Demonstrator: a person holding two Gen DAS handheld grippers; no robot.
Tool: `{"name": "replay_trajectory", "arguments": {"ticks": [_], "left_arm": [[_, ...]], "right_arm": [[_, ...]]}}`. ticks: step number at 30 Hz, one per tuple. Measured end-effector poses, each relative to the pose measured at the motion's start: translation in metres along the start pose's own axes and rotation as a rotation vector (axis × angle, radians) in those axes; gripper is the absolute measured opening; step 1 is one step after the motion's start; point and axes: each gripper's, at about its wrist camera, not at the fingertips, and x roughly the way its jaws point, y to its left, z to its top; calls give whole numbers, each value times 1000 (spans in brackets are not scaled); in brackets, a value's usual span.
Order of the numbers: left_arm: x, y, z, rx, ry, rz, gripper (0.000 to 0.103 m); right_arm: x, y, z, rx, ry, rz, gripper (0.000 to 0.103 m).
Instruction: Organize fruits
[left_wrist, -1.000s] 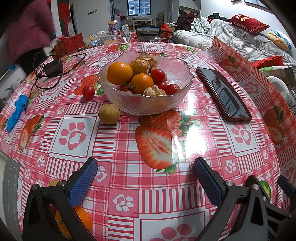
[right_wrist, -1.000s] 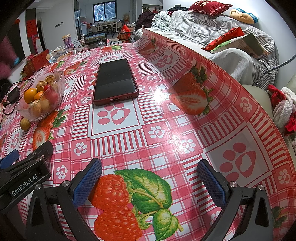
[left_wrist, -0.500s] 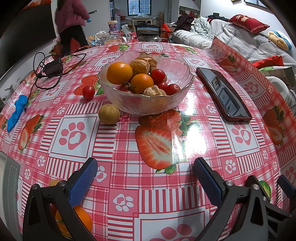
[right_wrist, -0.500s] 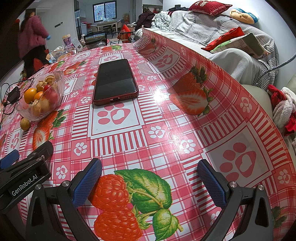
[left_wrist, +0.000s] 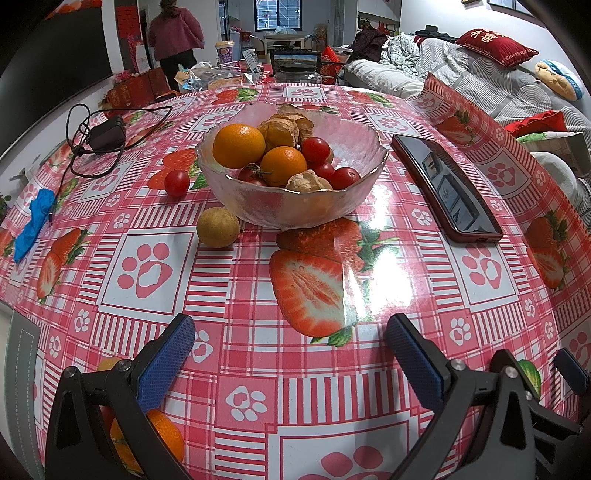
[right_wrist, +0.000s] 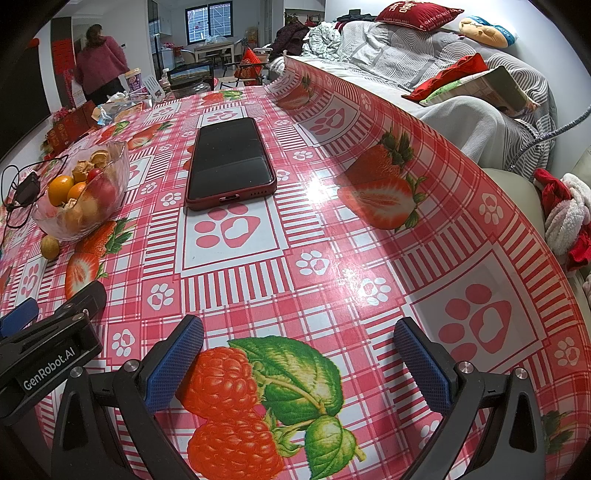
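The left tongs (left_wrist: 290, 350) stand wide apart and empty, low over the desk (left_wrist: 236, 369) with its red-and-white checked oilcloth printed with strawberries and paw marks. Straight ahead of them sits a clear textured glass bowl (left_wrist: 295, 210) holding oranges, cherry tomatoes and papery husked fruits. A small round yellow-brown fruit (left_wrist: 218, 231) lies just beside the bowl, ahead and to the left; a loose red cherry tomato (left_wrist: 177, 183) lies farther on the same side. An orange (left_wrist: 162, 435) shows under the left finger. A dark phone in a red case (left_wrist: 447, 188) lies ahead to the right.

The right tongs (right_wrist: 297, 341) are likewise spread wide, gripping nothing. The phone (right_wrist: 229, 162) lies ahead, the bowl (right_wrist: 85, 195) far ahead-left, the left tongs' body (right_wrist: 48, 350) close on the left.
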Motion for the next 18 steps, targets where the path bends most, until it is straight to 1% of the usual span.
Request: {"name": "replay_trajectory", "arguments": {"ticks": [18], "left_arm": [[0, 0, 0, 0, 0, 0, 103]], "right_arm": [[0, 0, 0, 0, 0, 0, 103]]}}
